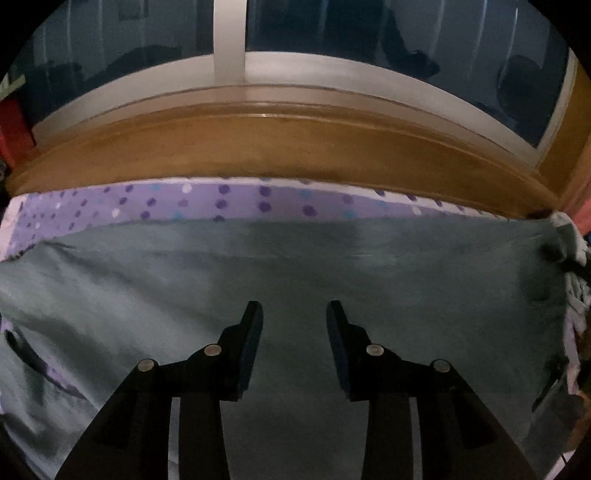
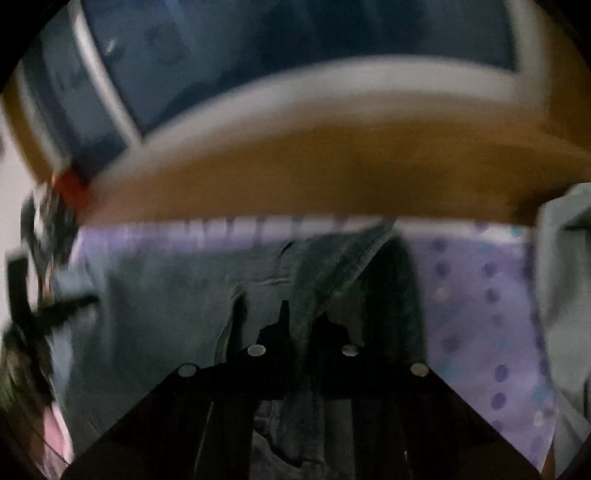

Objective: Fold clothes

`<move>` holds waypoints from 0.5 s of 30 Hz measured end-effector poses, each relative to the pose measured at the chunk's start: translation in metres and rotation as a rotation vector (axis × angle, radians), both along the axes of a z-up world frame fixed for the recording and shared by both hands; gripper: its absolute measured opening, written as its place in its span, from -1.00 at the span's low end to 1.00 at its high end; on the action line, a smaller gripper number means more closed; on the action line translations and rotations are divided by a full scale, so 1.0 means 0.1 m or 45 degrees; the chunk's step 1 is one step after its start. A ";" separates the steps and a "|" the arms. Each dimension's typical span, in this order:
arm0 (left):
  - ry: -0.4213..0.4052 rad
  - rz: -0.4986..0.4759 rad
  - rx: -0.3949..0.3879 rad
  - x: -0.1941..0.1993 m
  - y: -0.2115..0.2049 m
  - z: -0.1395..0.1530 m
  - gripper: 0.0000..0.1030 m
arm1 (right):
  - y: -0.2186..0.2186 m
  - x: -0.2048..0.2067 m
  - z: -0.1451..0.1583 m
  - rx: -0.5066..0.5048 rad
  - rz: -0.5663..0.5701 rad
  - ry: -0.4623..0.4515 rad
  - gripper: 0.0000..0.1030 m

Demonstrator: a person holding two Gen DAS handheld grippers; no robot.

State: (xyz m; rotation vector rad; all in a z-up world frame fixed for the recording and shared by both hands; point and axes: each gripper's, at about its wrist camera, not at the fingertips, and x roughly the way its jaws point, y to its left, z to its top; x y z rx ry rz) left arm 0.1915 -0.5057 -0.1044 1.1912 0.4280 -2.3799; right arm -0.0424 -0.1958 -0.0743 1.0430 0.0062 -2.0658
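Grey-green garment (image 1: 295,266) lies spread flat on a bed with a purple polka-dot sheet (image 1: 221,201); a wooden ledge (image 1: 280,147) under a window (image 1: 369,33) runs along the bed's far side. All places below are taken from that ledge.

Left tool (image 1: 294,314) hangs over the middle of the cloth, on the side away from the ledge, pointing toward it. Jaws spread, nothing between them, pads apart from the fabric as far as the view shows.

Right tool (image 2: 301,321) has its jaws pressed together, pinching a raised fold of the garment; a stitched hem (image 2: 354,273) climbs from the pinch toward the ledge. The view is blurred, so exact pad contact is hard to read.

The garment's far edge runs parallel to the ledge, a strip of sheet showing between them. Its long axis looks to run along the ledge, not toward it.

Key relation: the right tool already has an edge, and the flat body lies left of that pinch, so the fold likely goes across, along the ledge. The left tool sits nearer the flat middle, placed to pin or take a second edge.

Room: bare sheet right of the pinch, then another pale cloth (image 2: 565,295) at that side. The ledge is close behind, so there is little clearance that way.
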 end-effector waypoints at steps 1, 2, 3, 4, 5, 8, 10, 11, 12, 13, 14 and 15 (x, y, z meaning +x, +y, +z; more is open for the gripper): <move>0.005 -0.004 -0.016 -0.03 -0.01 0.00 -0.31 | 0.08 -0.05 0.11 -0.058 -0.042 0.001 -0.84; 0.007 -0.015 -0.033 -0.08 -0.01 0.00 -0.31 | 0.13 -0.10 0.21 -0.096 -0.075 0.015 -0.84; 0.010 -0.026 -0.062 -0.15 -0.02 -0.01 -0.31 | 0.19 -0.16 0.32 -0.135 -0.107 0.029 -0.84; 0.013 -0.038 -0.091 -0.22 -0.02 -0.02 -0.31 | 0.22 -0.23 0.40 -0.149 -0.140 0.045 -0.84; 0.015 -0.049 -0.120 -0.30 -0.02 -0.03 -0.31 | 0.22 -0.32 0.42 -0.117 -0.175 0.067 -0.84; 0.004 -0.063 -0.211 -0.56 -0.05 -0.11 -0.31 | 0.22 -0.64 0.35 -0.043 -0.267 0.048 -0.84; -0.016 -0.068 -0.240 -0.72 -0.10 -0.20 -0.31 | 0.17 -0.82 0.13 0.020 -0.293 -0.011 -0.84; -0.027 -0.071 -0.250 -0.80 -0.13 -0.25 -0.31 | 0.12 -0.86 0.02 0.077 -0.297 -0.009 -0.84; -0.045 -0.070 -0.266 -0.88 -0.17 -0.31 -0.31 | 0.06 -0.88 -0.09 0.129 -0.299 -0.005 -0.83; -0.060 -0.068 -0.275 -0.93 -0.19 -0.36 -0.31 | 0.01 -0.90 -0.17 0.171 -0.299 0.004 -0.82; -0.056 -0.070 -0.271 -0.96 -0.22 -0.39 -0.30 | -0.04 -0.92 -0.26 0.208 -0.301 0.007 -0.81; -0.035 -0.067 -0.268 -0.97 -0.25 -0.38 -0.28 | -0.08 -0.93 -0.31 0.234 -0.302 0.009 -0.80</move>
